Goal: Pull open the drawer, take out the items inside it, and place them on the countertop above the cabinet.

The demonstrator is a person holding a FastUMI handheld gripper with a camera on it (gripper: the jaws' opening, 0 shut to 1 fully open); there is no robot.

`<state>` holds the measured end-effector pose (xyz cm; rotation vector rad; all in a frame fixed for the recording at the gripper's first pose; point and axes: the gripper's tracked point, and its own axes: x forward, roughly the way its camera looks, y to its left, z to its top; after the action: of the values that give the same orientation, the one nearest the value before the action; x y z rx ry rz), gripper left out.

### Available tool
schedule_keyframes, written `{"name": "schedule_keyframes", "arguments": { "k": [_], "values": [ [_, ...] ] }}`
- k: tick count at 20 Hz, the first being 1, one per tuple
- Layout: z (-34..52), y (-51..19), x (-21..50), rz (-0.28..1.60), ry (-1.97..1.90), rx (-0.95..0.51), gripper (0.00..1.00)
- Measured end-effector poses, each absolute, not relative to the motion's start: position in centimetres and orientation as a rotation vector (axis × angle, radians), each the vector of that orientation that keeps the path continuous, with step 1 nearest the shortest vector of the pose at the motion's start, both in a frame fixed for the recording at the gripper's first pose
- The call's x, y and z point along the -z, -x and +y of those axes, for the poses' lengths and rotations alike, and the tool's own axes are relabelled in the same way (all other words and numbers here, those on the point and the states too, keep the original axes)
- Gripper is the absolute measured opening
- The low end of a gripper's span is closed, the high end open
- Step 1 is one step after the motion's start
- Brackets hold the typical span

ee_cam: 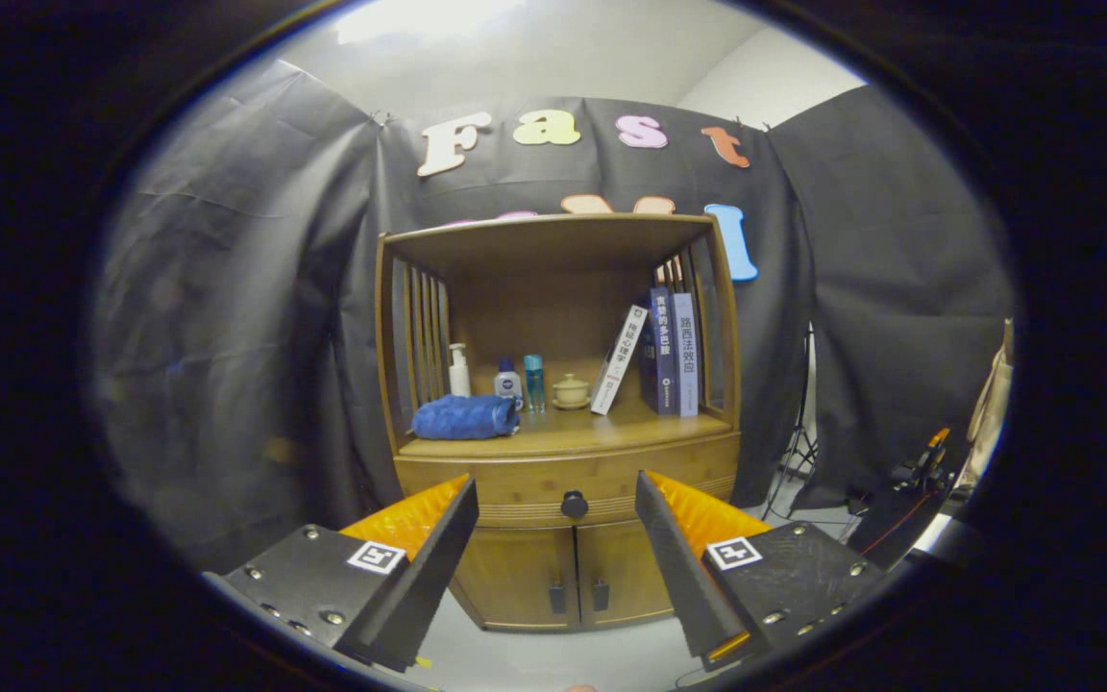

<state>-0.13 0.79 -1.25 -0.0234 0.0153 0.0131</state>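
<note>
Your claw [556, 500] is released, fingers spread wide w/ nothing between them. The drawer [568, 490] sits closed straight ahead, beyond the fingertips; its knob [574, 504] lines up in the gap between the fingers. Below it, two cabinet doors [563, 577], also shut. Above the drawer, the desk [573, 432] carries a blue towel [464, 417] ahead-left of the claw, then a pump bottle [458, 370], two small bottles [521, 383], a lidded cup [570, 390] and books [657, 351] ahead-right. Drawer contents can't be seen.

Gripper view level, facing the cabinet [558, 423] front, near, between spread fingers [433, 538].
</note>
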Motion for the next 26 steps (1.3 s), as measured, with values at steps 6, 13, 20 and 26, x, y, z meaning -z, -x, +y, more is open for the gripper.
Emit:
{"name": "schedule_keyframes", "arguments": {
  "k": [6, 13, 20, 26],
  "values": [
    [-0.1, 0.0, 1.3, 0.016, 0.014, -0.002, 0.98],
    [-0.6, 0.0, 1.1, 0.009, 0.020, 0.012, 0.98],
    [-0.6, -0.6, 2.2, 0.025, 0.017, 0.012, 0.98],
    [-0.7, -4.4, 5.0, -0.003, 0.046, 0.012, 0.98]
  ]
}}
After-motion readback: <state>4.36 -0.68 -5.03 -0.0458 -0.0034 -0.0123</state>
